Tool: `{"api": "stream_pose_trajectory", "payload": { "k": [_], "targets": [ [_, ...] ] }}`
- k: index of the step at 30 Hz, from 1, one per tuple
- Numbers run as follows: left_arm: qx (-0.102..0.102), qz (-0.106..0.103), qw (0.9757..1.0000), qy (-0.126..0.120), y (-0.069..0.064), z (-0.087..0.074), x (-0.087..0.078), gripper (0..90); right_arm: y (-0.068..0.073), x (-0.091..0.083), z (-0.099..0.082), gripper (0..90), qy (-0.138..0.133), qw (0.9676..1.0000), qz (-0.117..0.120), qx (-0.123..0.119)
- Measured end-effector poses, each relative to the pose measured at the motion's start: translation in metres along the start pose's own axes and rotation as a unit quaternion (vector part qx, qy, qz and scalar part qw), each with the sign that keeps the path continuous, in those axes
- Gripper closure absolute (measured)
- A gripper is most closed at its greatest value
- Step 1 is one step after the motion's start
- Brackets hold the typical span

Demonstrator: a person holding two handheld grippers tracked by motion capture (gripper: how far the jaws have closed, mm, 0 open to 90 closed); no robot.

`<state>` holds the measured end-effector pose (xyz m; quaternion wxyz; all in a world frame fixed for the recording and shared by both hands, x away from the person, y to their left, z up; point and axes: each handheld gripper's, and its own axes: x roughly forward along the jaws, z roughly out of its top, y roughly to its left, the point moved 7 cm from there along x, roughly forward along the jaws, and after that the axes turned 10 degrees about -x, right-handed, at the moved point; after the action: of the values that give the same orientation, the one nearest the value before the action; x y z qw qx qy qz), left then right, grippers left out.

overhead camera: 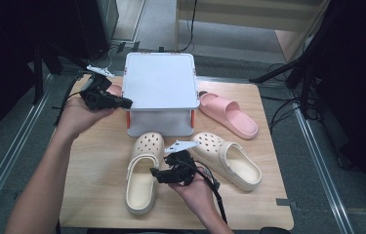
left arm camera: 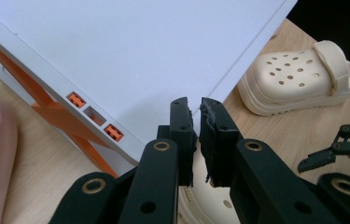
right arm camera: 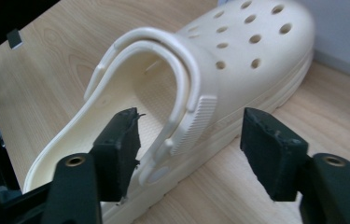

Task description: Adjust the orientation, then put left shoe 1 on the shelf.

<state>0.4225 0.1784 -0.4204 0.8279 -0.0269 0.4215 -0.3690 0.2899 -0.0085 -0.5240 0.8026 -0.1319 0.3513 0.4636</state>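
Between our right gripper's [right arm camera: 189, 144] spread jaws sits the near wall and strap of a cream clog [right arm camera: 219, 84] — pads not pressing it. From above, that left clog [overhead camera: 144, 170] lies on the wooden table [overhead camera: 97, 161] beside its mate [overhead camera: 229, 158], before a closed white box [overhead camera: 159, 87] — contents hidden. Our left gripper [left arm camera: 196, 135], jaws nearly pressed together and empty, hovers at the box's left edge. A pink slide [overhead camera: 228, 113] lies right of the box; grey floor surrounds us.

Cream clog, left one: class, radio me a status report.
Right tool open, straddling the left cream clog's side. Left tool shut, empty, over white box. Nothing in the way.
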Motion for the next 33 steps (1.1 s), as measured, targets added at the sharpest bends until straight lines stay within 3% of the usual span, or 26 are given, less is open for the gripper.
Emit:
{"api": "stream_pose_trajectory", "payload": {
  "k": [5,16,19,24,33],
  "targets": [
    [-0.007,-0.009,0.9999,-0.009,0.006,0.002,0.004,82.6,0.007,0.016,-0.006,29.5,0.011,0.9998,-0.009,0.017],
    [-0.006,-0.007,0.9998,-0.016,0.010,0.004,0.006,84.9,0.005,0.036,-0.011,31.0,0.020,0.9987,-0.024,0.040],
    [-0.005,-0.001,0.9998,-0.018,0.010,0.004,0.006,84.9,0.001,0.041,-0.013,34.3,0.028,0.9980,-0.037,0.043],
    [-0.004,0.001,0.9998,-0.018,0.010,0.004,0.006,84.9,0.000,0.042,-0.013,37.9,0.030,0.9977,-0.035,0.048],
    [0.003,0.011,0.9997,-0.019,0.008,0.004,0.007,84.6,-0.001,0.040,-0.011,59.7,0.032,0.9970,-0.015,0.069]
  ]
}}
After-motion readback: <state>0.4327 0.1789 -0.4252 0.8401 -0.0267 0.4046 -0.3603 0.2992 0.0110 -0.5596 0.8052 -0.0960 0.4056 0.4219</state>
